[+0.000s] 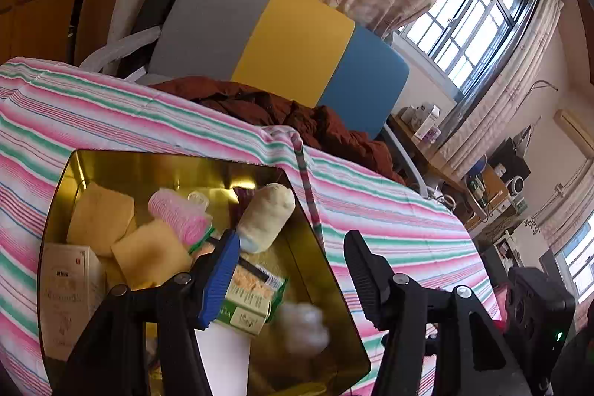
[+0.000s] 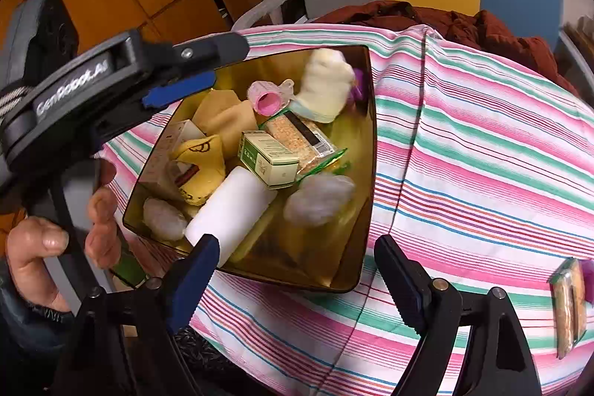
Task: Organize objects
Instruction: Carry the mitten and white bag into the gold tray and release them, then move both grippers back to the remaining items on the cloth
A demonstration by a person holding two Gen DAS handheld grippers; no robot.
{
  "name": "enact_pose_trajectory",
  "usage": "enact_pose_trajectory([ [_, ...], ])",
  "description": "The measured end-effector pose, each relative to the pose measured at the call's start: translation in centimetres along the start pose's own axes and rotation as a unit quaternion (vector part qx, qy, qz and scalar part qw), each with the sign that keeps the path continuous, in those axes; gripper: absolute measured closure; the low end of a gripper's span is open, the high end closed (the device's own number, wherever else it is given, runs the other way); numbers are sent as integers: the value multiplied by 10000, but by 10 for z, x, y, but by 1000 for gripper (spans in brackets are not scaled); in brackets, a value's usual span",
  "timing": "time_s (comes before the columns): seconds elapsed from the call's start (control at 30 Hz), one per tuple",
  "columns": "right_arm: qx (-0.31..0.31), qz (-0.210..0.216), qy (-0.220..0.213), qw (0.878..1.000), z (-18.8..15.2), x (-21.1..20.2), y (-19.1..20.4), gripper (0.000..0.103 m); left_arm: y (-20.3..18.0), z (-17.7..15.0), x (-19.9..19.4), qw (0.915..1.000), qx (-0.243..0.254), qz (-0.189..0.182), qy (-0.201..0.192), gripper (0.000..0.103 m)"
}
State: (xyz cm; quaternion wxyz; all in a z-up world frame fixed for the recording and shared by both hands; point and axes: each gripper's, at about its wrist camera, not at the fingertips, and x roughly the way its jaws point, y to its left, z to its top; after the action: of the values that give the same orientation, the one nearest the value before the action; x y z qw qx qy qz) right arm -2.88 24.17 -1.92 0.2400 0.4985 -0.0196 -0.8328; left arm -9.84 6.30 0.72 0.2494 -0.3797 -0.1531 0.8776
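Bedroom-like room with a barred window [image 1: 475,21], curtains and orange wood panels; a table under a pink, green and white striped cloth [image 2: 482,151] is backed by a chair in grey, yellow and blue [image 1: 289,36] with a rust-red garment [image 1: 297,114] draped over it. A gold tin [image 2: 365,143] sits on the cloth toward the left near corner, seemingly used as the collecting bin, since nearly all loose items are piled inside: white roll [image 2: 230,206], green box [image 2: 269,160], cereal bar [image 2: 302,138], yellow sock [image 2: 200,166], pink curler [image 2: 267,99], cream roll [image 2: 328,84], two cotton balls [image 2: 319,197], sponges [image 1: 122,229], a tall pale box [image 1: 70,288]. The cotton ball nearest the tin's right wall is blurred, judged freshly dropped or in motion. One more snack bar [image 2: 568,310] lies alone by the right edge of the cloth, well apart from the tin, judged the item left to be gathered. Left gripper [image 1: 291,270] is held over the tin with jaws spread, nothing between them. Right gripper [image 2: 297,273] hangs at the tin's near rim, jaws wide, nothing gripped. A hand [image 2: 55,247] is seen on the left tool's handle. "GenRobot.AI" is read on the left tool's body. Print on the green box and pale box is too small to read; a barcode is seen on the cereal bar wrapper.
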Motion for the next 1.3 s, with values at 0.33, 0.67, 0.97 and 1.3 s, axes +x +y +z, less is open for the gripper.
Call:
enact_pose_trajectory([
  [0.33,-28,-180,-367,9992,1,-7,10,17,16,-27,-37,9969,210,720,-236,45],
  [0.67,-136,-855,-745,9935,-1,-5,26,7,20,-46,-64,9813,338,1864,-350,43],
  [0.97,-504,-1768,-1247,9750,-1,-12,44,3,17,-60,-71,9748,316,2177,-380,43],
  [1.3,-284,-1884,-1442,9710,0,-16,39,2,10,-63,-79,9720,426,2264,-458,43],
])
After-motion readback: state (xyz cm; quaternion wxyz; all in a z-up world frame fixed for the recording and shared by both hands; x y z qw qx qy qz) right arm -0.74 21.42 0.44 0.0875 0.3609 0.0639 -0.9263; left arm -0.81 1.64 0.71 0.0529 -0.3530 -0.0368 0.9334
